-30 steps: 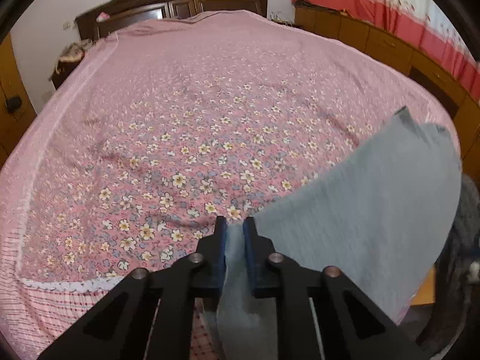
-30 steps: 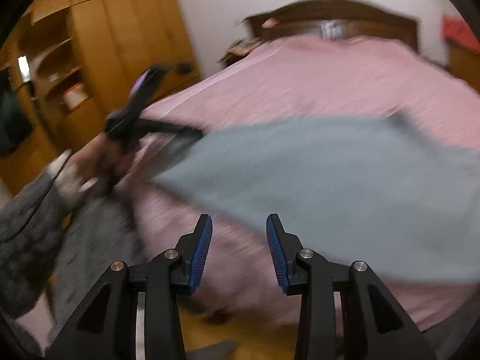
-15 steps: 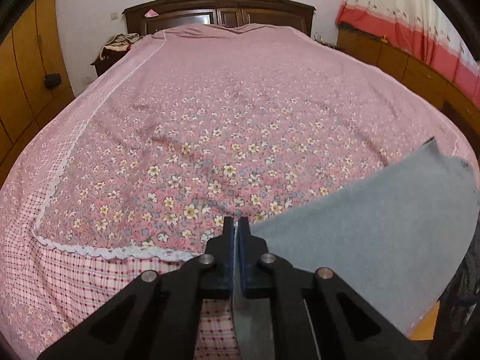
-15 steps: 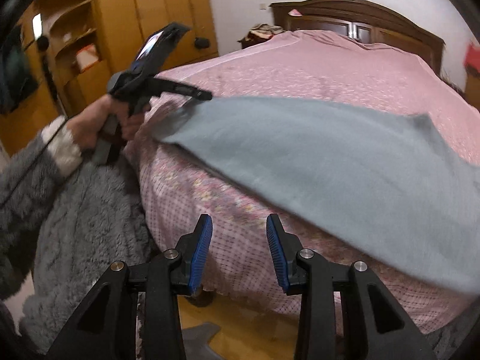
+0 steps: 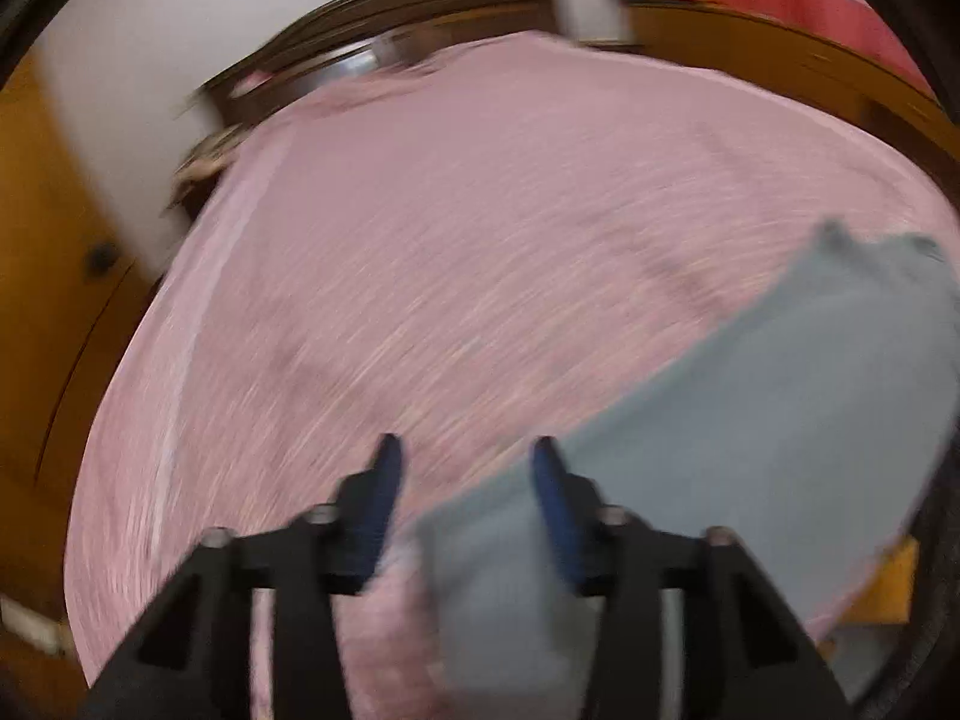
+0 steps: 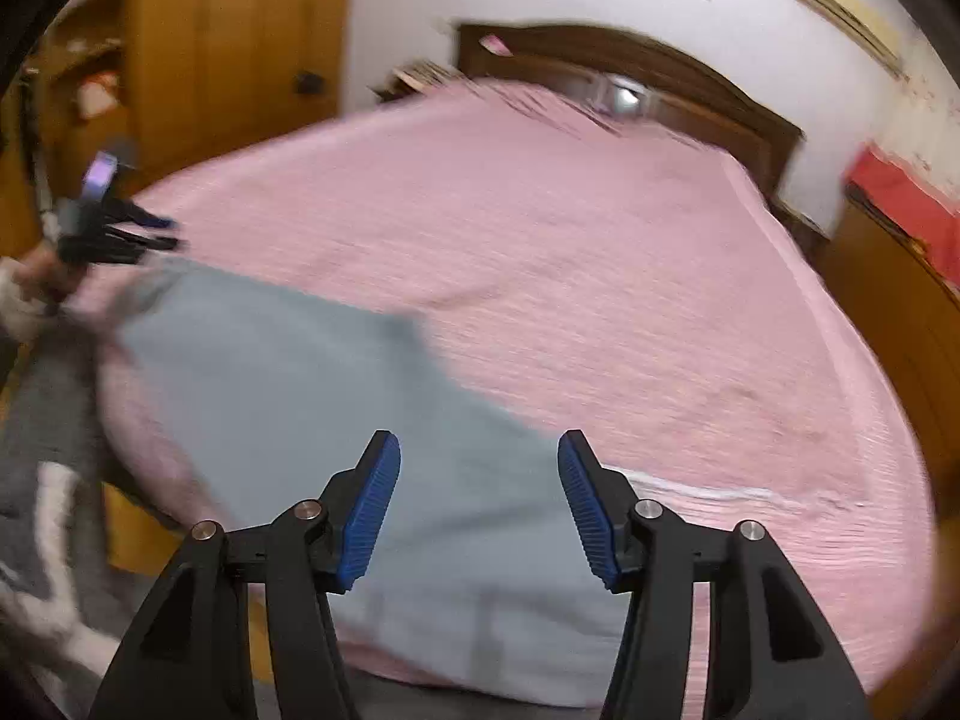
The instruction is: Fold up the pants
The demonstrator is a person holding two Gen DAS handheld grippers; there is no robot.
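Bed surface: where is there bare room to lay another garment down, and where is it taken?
Most of the pink bedspread is bare, from the grey pants up to the dark headboard and across to the far side edge. The near corner is taken: the pants lie there, draping over the edge.

No readable text, label, brand or number in either view; both frames motion-blurred.
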